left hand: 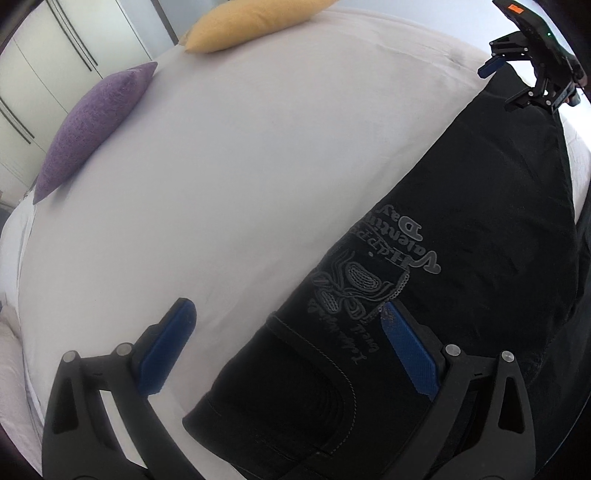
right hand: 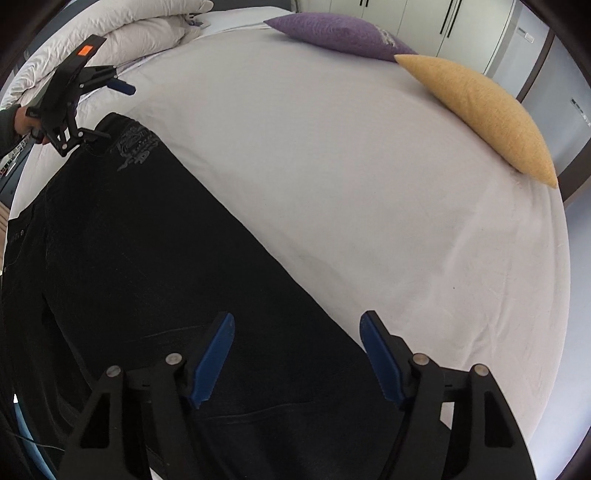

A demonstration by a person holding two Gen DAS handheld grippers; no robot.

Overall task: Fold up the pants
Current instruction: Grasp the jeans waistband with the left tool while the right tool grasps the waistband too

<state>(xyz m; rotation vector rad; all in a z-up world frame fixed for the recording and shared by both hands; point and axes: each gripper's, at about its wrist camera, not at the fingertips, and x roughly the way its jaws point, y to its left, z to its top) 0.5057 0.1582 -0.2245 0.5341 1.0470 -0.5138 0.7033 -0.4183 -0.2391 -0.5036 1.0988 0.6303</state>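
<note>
Black pants (left hand: 461, 240) lie flat along the bed (left hand: 240, 184) edge. Both grippers, left (left hand: 291, 347) and right (right hand: 297, 354), hover spread, holding nothing. We judge denim heavy, limp; pinch at hem and waistband corners.

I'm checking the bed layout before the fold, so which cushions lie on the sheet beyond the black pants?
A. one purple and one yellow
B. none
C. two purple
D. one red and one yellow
A: a purple cushion and a yellow cushion lie on the white sheet, away from the black pants; the left wrist view shows the same pair.
</note>
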